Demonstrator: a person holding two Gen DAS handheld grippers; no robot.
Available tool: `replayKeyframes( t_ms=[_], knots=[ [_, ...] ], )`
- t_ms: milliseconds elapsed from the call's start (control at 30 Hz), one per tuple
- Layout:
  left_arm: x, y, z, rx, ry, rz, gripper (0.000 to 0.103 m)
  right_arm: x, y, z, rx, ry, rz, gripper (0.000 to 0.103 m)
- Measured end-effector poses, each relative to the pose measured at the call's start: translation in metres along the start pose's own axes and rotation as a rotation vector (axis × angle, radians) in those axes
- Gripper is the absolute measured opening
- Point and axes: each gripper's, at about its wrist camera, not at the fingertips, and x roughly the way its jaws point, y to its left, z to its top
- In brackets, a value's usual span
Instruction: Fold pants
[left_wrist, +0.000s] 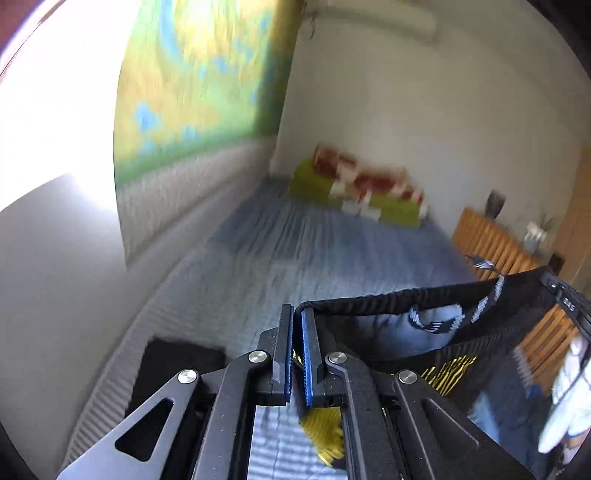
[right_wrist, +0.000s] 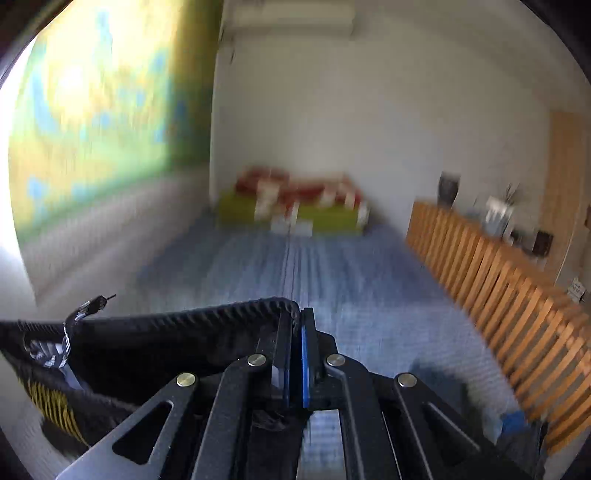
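Black pants (left_wrist: 461, 306) with an elastic waistband, a black-and-white drawstring (left_wrist: 436, 325) and yellow print hang in the air above the bed. My left gripper (left_wrist: 297, 314) is shut on the waistband's left end. In the right wrist view the same pants (right_wrist: 166, 328) stretch off to the left, and my right gripper (right_wrist: 297, 317) is shut on the waistband's other end. The waistband runs taut between the two grippers. The pant legs hang below and are mostly hidden by the gripper bodies.
A blue striped bedspread (right_wrist: 332, 277) covers the bed below. Green and red-white pillows (right_wrist: 295, 206) lie at the far end. A wooden slatted rail (right_wrist: 517, 295) runs along the right. A colourful curtain (left_wrist: 199, 81) hangs left. A dark folded garment (left_wrist: 177, 362) lies lower left.
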Motion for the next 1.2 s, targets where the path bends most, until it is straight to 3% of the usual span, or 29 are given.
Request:
replayKeyframes(
  t_ms=[100, 167, 233, 333, 467, 533, 600, 700, 800, 867, 1033, 1133, 1200],
  knots=[
    [-0.045, -0.015, 0.002, 0.085, -0.085, 0.01, 0.004, -0.016, 0.002, 0.031, -0.001, -0.002, 0.05, 0.003],
    [-0.059, -0.019, -0.027, 0.142, -0.063, 0.008, 0.004, -0.02, 0.006, 0.015, -0.056, 0.024, 0.055, 0.003],
    [-0.059, -0.02, -0.074, 0.198, 0.009, 0.006, 0.004, -0.019, 0.001, -0.019, -0.067, 0.102, 0.096, 0.003],
    [-0.045, -0.014, -0.166, 0.213, 0.184, -0.028, 0.004, -0.016, -0.02, -0.109, -0.064, 0.25, 0.121, 0.003],
    [-0.018, -0.02, -0.296, 0.274, 0.423, -0.041, 0.004, 0.006, -0.046, -0.262, -0.055, 0.527, 0.115, 0.003],
    [-0.003, -0.021, -0.346, 0.259, 0.535, -0.07, 0.004, 0.016, -0.056, -0.312, -0.055, 0.633, 0.102, 0.004],
    [0.004, -0.025, -0.375, 0.272, 0.585, -0.079, 0.004, 0.023, -0.064, -0.354, -0.061, 0.713, 0.095, 0.004],
    [0.005, -0.03, -0.387, 0.243, 0.583, -0.094, 0.008, 0.021, -0.067, -0.376, -0.12, 0.745, 0.062, 0.006],
    [-0.005, -0.022, -0.385, 0.212, 0.557, -0.119, 0.011, 0.014, -0.074, -0.369, -0.149, 0.734, 0.062, 0.011],
    [-0.013, -0.02, -0.387, 0.195, 0.544, -0.12, 0.011, 0.001, -0.072, -0.362, -0.176, 0.691, 0.075, 0.025],
    [-0.024, -0.011, -0.387, 0.165, 0.539, -0.115, 0.011, -0.031, -0.037, -0.352, -0.256, 0.596, 0.164, 0.031],
    [-0.023, -0.007, -0.389, 0.149, 0.548, -0.122, 0.011, -0.032, -0.011, -0.363, -0.301, 0.644, 0.267, 0.031],
    [-0.023, -0.005, -0.391, 0.147, 0.55, -0.123, 0.011, -0.03, 0.01, -0.373, -0.387, 0.634, 0.28, 0.031]
  ],
)
